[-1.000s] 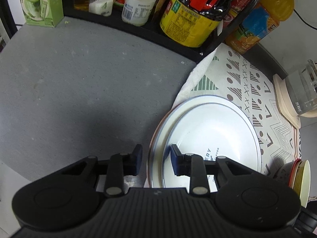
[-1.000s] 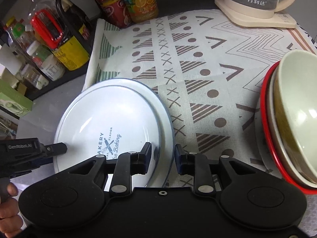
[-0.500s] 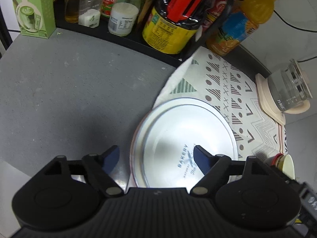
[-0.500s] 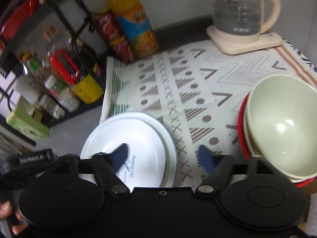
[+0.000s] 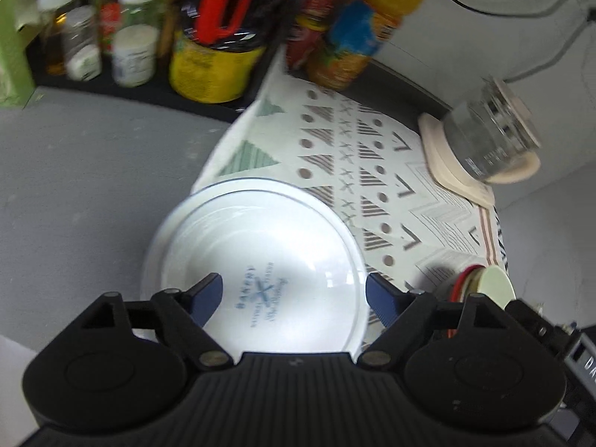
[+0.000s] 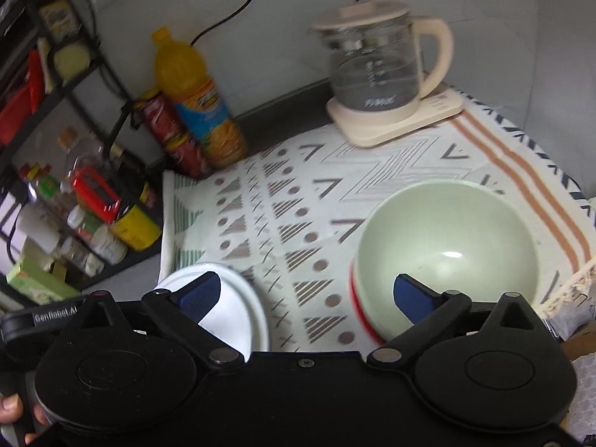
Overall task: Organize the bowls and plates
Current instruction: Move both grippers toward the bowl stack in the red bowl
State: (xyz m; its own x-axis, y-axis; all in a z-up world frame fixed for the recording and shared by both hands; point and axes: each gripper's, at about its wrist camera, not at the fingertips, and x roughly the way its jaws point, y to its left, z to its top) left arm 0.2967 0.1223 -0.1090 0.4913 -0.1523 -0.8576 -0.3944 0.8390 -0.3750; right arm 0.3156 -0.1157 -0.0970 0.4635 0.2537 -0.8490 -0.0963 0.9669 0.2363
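My left gripper (image 5: 294, 294) is apart, right gripper (image 6: 307, 292) opening, both empty; my gripper bodies hide plates' (image 5: 257, 238) near edge & bowl stack (image 6: 447, 249) bottom.

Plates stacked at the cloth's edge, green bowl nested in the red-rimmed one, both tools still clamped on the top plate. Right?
Not quite. Both tools, left tool and right tool, are open with nothing between them; the right wrist view shows it. The plates and green bowl are as stated.
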